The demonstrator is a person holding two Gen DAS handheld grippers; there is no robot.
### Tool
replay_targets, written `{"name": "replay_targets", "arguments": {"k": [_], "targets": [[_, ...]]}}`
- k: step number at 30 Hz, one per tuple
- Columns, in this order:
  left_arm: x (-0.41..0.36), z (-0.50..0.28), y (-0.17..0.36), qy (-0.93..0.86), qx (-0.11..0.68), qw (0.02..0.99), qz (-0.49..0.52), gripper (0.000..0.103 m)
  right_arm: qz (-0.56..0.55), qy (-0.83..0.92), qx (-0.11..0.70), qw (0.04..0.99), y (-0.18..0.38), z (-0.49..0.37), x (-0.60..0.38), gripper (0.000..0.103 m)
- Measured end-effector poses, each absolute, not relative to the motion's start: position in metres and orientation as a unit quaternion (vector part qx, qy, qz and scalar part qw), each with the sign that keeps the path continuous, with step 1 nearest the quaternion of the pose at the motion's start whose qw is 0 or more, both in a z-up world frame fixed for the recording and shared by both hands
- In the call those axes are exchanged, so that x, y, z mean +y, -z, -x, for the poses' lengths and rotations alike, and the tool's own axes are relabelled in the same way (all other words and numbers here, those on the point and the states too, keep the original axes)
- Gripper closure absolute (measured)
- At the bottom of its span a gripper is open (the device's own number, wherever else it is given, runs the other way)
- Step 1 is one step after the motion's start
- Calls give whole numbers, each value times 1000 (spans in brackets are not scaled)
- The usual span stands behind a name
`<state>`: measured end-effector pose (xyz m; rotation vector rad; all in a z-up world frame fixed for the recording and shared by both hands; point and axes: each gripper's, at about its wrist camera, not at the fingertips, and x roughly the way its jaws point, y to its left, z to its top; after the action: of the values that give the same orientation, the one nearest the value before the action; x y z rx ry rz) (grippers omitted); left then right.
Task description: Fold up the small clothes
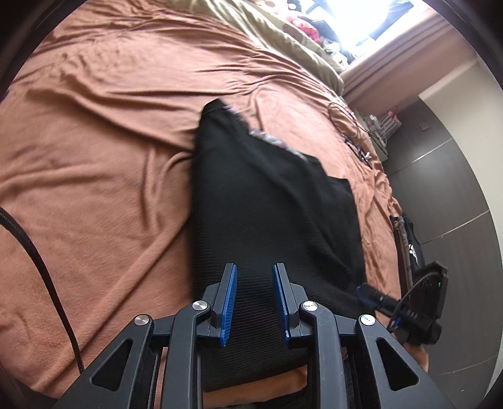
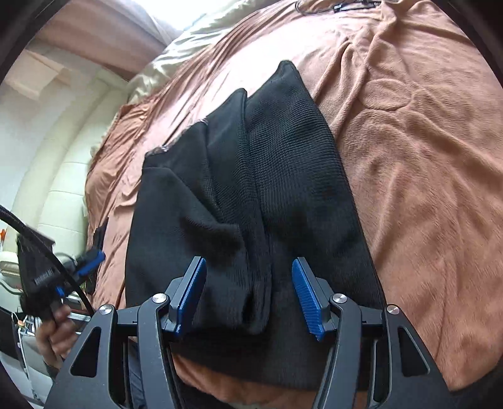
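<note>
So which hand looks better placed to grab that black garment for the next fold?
Probably the right. The right gripper stands wider open, with a raised bunch of the black garment between its pads. The left gripper is narrower, over flat cloth.

Home bedroom. Bed under rust-brown blanket (image 1: 94,157), olive duvet (image 1: 283,34) bunched at its far end. Bright window (image 1: 371,19) beyond duvet, pink curtain (image 1: 408,59) beside it. Dark tiled floor (image 1: 446,176) alongside bed.
</note>
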<state>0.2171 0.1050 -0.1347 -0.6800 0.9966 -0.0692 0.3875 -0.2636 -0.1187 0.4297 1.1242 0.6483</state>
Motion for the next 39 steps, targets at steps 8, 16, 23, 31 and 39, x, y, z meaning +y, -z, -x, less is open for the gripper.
{"name": "replay_targets", "arguments": {"k": [8, 16, 23, 31, 39], "targets": [[135, -202, 182, 17, 483, 795, 367, 78, -182, -322, 541, 755, 120, -419, -232, 58], [131, -205, 188, 22, 487, 793, 365, 78, -161, -316, 536, 766, 119, -429, -222, 89], [118, -209, 179, 28, 491, 798, 348, 78, -161, -325, 503, 785, 110, -406, -237, 95], [87, -218, 169, 31, 499, 806, 317, 78, -175, -315, 483, 798, 115, -385, -269, 95], [53, -226, 169, 29, 518, 809, 277, 78, -192, -310, 480, 798, 125, -364, -290, 95]]}}
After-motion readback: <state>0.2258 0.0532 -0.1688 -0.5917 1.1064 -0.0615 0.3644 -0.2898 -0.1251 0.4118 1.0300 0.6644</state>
